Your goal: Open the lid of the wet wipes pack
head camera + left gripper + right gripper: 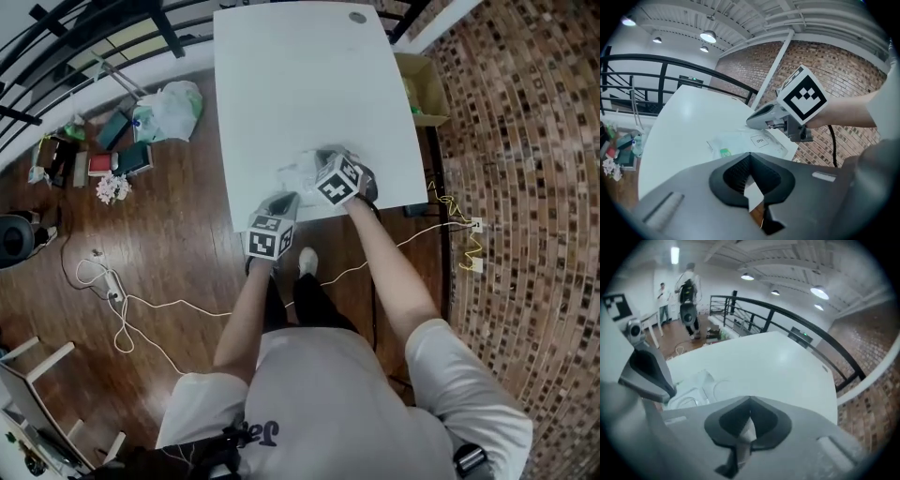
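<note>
The wet wipes pack lies flat near the front edge of the white table. It is a clear soft pack with a white "OPEN" label lying flat on top. My right gripper hovers over the pack's right end. Its jaws are shut and I see nothing between them. Seen from the left gripper view, the right gripper's tip is just above the pack. My left gripper is at the table's front edge, just short of the pack, jaws shut.
A cardboard box stands off the table's right side. Bags and small items lie on the wooden floor at left, with cables nearer me. A black railing and a brick wall border the area. Two people stand far off.
</note>
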Motion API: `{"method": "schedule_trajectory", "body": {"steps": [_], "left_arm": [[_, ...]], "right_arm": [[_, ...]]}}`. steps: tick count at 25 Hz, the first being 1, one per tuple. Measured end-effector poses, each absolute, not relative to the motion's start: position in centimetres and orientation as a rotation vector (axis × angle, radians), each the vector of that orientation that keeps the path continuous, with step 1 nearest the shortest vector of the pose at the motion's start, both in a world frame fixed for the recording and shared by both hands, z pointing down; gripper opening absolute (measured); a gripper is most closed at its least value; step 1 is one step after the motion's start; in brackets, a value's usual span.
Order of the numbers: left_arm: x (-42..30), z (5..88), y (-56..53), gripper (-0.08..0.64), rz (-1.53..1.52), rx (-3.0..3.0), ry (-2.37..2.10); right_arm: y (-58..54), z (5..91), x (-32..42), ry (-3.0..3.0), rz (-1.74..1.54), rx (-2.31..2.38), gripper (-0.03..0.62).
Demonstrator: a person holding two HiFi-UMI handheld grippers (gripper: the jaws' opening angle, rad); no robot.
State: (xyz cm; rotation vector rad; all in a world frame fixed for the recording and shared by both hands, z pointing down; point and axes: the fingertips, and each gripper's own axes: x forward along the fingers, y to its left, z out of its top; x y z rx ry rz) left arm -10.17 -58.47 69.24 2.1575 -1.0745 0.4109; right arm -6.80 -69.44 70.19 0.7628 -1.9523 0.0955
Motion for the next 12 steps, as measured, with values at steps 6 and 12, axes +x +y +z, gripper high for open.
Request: {"method": "schedule_trajectory", "body": {"steps": [6, 12], "left_arm": [[-12.1, 66.7, -55.8, 0.015, 0.444, 2.232, -1.049], [-11.5, 61.7, -51.3, 0.015, 0.310, 2.386, -1.020]], "right_arm": [[-61.0, 62.3, -3.3, -2.088, 0.285, 1.303, -0.009], [-47.2, 58.8, -1.3, -2.145, 0.309, 1.345, -0.009]]}}
